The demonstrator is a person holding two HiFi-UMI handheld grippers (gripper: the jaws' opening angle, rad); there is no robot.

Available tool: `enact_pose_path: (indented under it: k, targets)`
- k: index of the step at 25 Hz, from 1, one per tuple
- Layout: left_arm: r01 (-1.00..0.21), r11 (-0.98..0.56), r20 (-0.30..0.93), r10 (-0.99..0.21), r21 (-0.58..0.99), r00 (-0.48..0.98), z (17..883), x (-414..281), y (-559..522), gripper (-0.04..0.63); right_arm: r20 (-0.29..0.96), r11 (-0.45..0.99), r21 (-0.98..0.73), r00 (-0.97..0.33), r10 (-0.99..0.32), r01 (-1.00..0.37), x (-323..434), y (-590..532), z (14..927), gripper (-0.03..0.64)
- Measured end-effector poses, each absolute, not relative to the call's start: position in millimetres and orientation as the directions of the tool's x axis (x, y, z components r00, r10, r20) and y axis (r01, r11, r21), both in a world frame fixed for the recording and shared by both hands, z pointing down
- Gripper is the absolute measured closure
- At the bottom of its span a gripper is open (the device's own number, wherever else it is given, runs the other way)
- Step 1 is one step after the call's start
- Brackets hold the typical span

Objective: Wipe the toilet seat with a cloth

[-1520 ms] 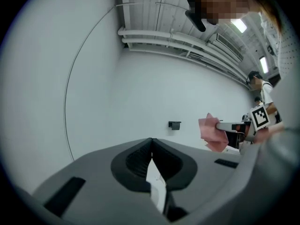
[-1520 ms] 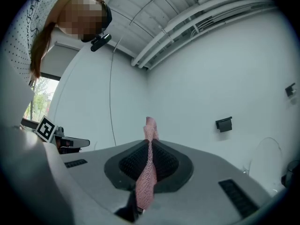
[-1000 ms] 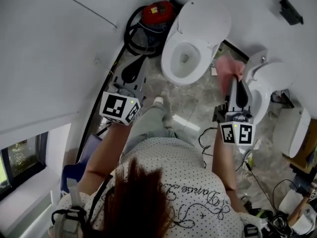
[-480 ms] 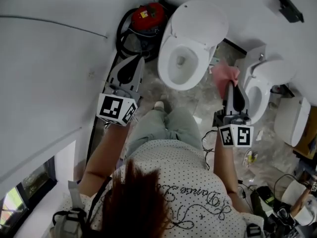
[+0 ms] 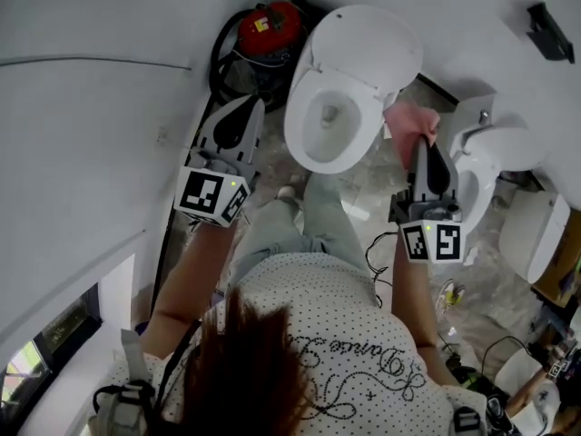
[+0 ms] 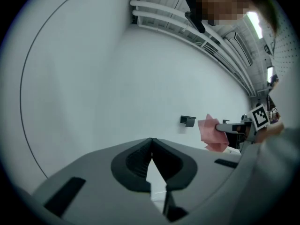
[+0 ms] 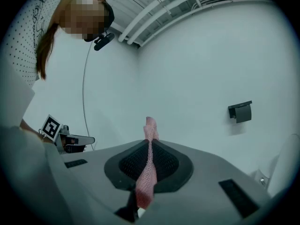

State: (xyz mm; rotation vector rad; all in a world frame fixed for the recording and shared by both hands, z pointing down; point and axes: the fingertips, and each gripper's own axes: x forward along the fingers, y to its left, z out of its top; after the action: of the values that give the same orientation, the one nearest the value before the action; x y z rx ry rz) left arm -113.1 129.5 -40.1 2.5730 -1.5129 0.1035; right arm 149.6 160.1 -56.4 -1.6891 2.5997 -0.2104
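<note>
Pink cloth (image 5: 411, 123) is clenched in the right claw (image 5: 420, 143) just right of the toilet seat (image 5: 293, 133), apparently poised for wiping, while the left claw (image 5: 243, 109), closed and empty, hangs clear at the left.

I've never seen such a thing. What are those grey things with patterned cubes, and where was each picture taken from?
No robot here: a person holds a gripping tool in each hand. One picture comes from a head camera looking down; the others from cameras riding on each tool. The left tool is shut and empty. The right tool pinches a pink cloth. Below stands a toilet, lid up, a red canister with a black hose beside it.
</note>
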Motion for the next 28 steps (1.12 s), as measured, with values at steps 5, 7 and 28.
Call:
enact_pose_path:
  k: [5,7,28]
  targets:
    - [-0.885,-0.456,0.146,-0.873,0.092,0.465,-40.9,-86.7,89.4,0.595,0.029,0.46,-0.13,-0.467,-0.884,-0.878,175.1,100.9,-55.9,0.586]
    - [-0.888,-0.454,0.159,-0.873,0.08,0.461,-35.4,-76.3,76.3,0.595,0.022,0.483,-0.141,-0.491,-0.871,-0.864,184.7,80.3,-51.3,0.586]
    - [-0.878,-0.452,0.276,-0.834,0.157,0.479,86.9,-93.3,-20.1,0.594,0.206,0.456,-0.225,-0.5,-0.841,-0.861,139.9,4.3,89.3,0.586]
